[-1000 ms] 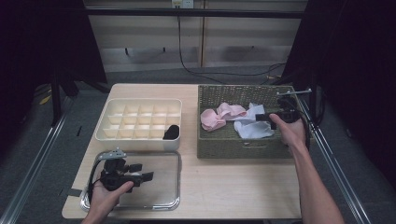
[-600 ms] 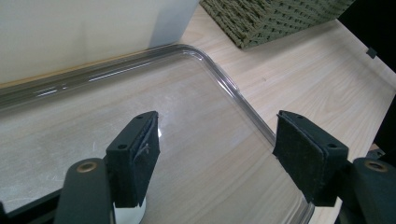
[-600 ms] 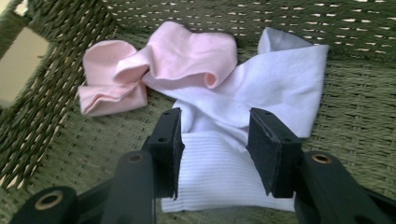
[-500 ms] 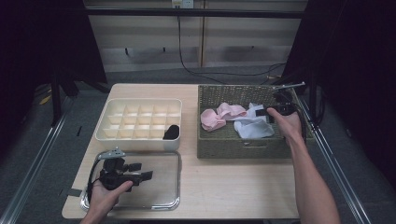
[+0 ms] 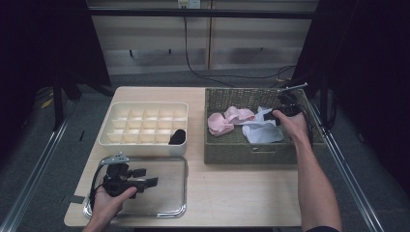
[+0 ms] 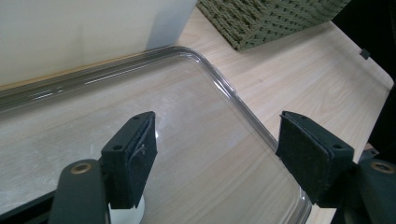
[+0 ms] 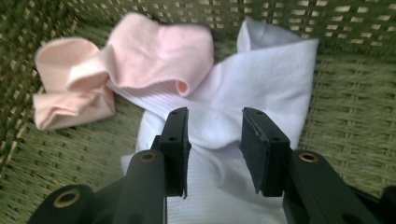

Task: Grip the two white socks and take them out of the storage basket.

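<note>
Right gripper view: my R gripper [image 7: 212, 149], jaws apart astride white sock [image 7: 261, 88], pink [image 7: 154, 56] at 10 o'clock. L gripper [image 6: 217, 156] wide apart over tray [image 6: 243, 107]. Sorting prob. barely begun: one dark item [image 5: 177, 137] in organiser [image 5: 145, 108].

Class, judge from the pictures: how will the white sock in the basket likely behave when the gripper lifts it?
The white sock lies creased and folded, so it will probably droop limply. It looks thin, likely light. The pink sock overlaps it and may drag along.
</note>
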Available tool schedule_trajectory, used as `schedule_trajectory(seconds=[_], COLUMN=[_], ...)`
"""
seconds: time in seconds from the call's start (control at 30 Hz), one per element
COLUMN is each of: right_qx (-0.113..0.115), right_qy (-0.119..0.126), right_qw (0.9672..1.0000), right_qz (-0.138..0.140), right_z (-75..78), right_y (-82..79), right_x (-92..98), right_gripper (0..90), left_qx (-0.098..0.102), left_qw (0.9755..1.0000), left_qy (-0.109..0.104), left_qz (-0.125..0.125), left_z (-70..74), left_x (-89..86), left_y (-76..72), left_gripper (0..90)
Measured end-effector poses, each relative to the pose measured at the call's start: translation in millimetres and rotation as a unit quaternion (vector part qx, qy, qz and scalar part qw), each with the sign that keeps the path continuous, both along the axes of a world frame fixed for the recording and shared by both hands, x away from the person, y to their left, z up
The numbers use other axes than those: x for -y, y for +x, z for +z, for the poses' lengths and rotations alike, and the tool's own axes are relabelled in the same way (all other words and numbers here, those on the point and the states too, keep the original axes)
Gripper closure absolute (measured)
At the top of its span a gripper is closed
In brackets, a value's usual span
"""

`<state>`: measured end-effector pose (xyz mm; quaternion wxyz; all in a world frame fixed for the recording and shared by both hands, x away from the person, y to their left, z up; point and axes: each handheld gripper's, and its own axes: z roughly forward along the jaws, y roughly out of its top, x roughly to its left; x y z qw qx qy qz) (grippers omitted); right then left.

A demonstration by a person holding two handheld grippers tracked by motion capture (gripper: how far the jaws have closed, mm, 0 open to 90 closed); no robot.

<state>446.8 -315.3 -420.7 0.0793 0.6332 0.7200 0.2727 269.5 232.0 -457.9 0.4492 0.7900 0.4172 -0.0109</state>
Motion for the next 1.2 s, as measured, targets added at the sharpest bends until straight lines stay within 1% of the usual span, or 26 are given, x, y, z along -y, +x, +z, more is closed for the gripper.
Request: schedule_trajectory(seconds=[0.03,0.1,0.13,0.17,0.2,0.27,0.3,0.33,0.37,0.4,0.43,0.47,0.5,0.53,0.6,0.63,0.67,0.7,0.73,0.8,0.87,0.9,0.93,1.03,1.1,1.2], right_qx=[-0.01,-0.014,-0.025,-0.027,-0.031,-0.038,-0.051,-0.051,-0.055,-0.063,-0.065,-0.065,-0.064,-0.052,-0.05,-0.04,-0.035,-0.035,-0.024,-0.02,-0.013,-0.008,-0.008,0.001,0.004,0.012], right_qy=[-0.003,-0.003,-0.011,-0.012,-0.011,-0.02,-0.018,-0.018,-0.021,-0.018,-0.023,-0.02,-0.015,-0.011,-0.006,-0.002,0.009,0.009,0.016,0.02,0.027,0.036,0.036,0.054,0.057,0.076], right_qw=[0.9999,0.9999,0.9996,0.9996,0.9995,0.9991,0.9985,0.9985,0.9983,0.9979,0.9976,0.9977,0.9979,0.9986,0.9987,0.9992,0.9993,0.9993,0.9995,0.9996,0.9996,0.9993,0.9993,0.9985,0.9983,0.997], right_qz=[-0.001,-0.002,-0.003,-0.003,-0.003,-0.002,0.0,0.0,0.001,0.002,0.002,0.002,0.0,-0.001,-0.003,-0.008,-0.007,-0.007,-0.008,-0.005,-0.002,-0.003,-0.003,-0.006,-0.004,-0.006], right_z=[-1.7,-4.8,-7.2,-8.2,-9.5,-11.1,-13.2,-13.2,-13.8,-14.7,-15.0,-14.7,-13.8,-11.1,-9.3,-6.6,-4.4,-4.4,-0.3,1.2,5.5,8.4,8.4,12.6,14.6,17.1], right_y=[0.7,1.1,2.3,2.8,3.6,4.4,5.2,5.2,5.7,6.5,7.0,7.1,6.9,6.0,5.1,4.0,2.7,2.7,1.0,0.0,-2.6,-4.5,-4.5,-6.8,-8.1,-9.8], right_x=[-0.5,0.1,-0.7,-1.2,-1.8,-3.4,-3.8,-3.8,-3.7,-3.8,-3.9,-3.9,-4.0,-2.6,-1.7,0.1,0.9,0.9,1.9,1.9,0.7,2.1,2.1,4.0,4.1,5.9], right_gripper=[61.6,62.0,62.0,62.5,63.6,65.4,68.5,68.5,70.9,74.8,79.2,83.8,86.5,88.9,89.0,89.2,89.2,89.2,89.2,89.2,89.2,89.3,89.3,89.3,89.3,89.3], left_qx=[0.0,-0.001,0.0,0.002,0.002,0.002,0.0,0.0,-0.001,0.002,0.001,0.0,0.001,0.0,0.0,0.0,0.0,0.001,0.001,0.004,0.006,0.004,0.004,0.004,0.004,0.005], left_qw=[1.0,1.0,1.0,1.0,1.0,1.0,1.0,1.0,1.0,1.0,1.0,1.0,1.0,1.0,1.0,1.0,1.0,1.0,1.0,1.0,0.9999,1.0,1.0,1.0,1.0,1.0], left_qy=[-0.002,-0.003,-0.004,-0.003,-0.004,-0.004,-0.003,-0.005,-0.002,0.0,0.0,0.0,0.001,0.0,0.0,0.0,0.002,0.003,0.003,-0.002,0.002,0.001,0.0,0.001,0.001,0.004], left_qz=[-0.001,-0.001,-0.002,-0.004,-0.002,-0.001,0.0,0.0,0.001,0.0,-0.002,-0.003,-0.004,-0.003,-0.003,-0.002,-0.005,-0.005,-0.005,-0.007,-0.008,-0.006,-0.005,-0.006,-0.005,-0.007], left_z=[-0.3,-0.1,0.0,0.3,0.3,0.1,0.1,-0.3,-0.2,-0.4,-0.5,-0.7,-0.9,-0.9,-0.8,-0.9,-1.1,-1.1,-1.0,-0.9,-1.0,-1.1,-1.4,-1.6,-1.6,-1.7], left_x=[-0.1,0.0,0.0,-0.5,-0.5,-0.7,-1.0,-1.0,-1.0,-1.1,-0.9,-0.7,-0.6,-0.3,-0.1,0.2,-0.1,0.1,0.4,1.6,2.5,3.3,3.8,4.4,4.3,3.7], left_y=[0.1,-0.3,-0.5,-0.5,-0.7,-0.7,-0.7,-0.7,-0.9,-0.8,-1.1,-1.2,-0.9,-1.0,-0.8,-0.8,-0.3,-0.2,-0.1,0.2,1.3,1.6,1.7,2.1,2.1,2.7], left_gripper=[28.5,28.5,28.5,28.5,28.5,28.6,28.6,28.6,28.6,28.8,28.8,28.8,28.8,28.8,28.8,28.9,28.9,28.9,28.9,28.7,28.8,29.1,29.1,29.3,29.3,29.3])
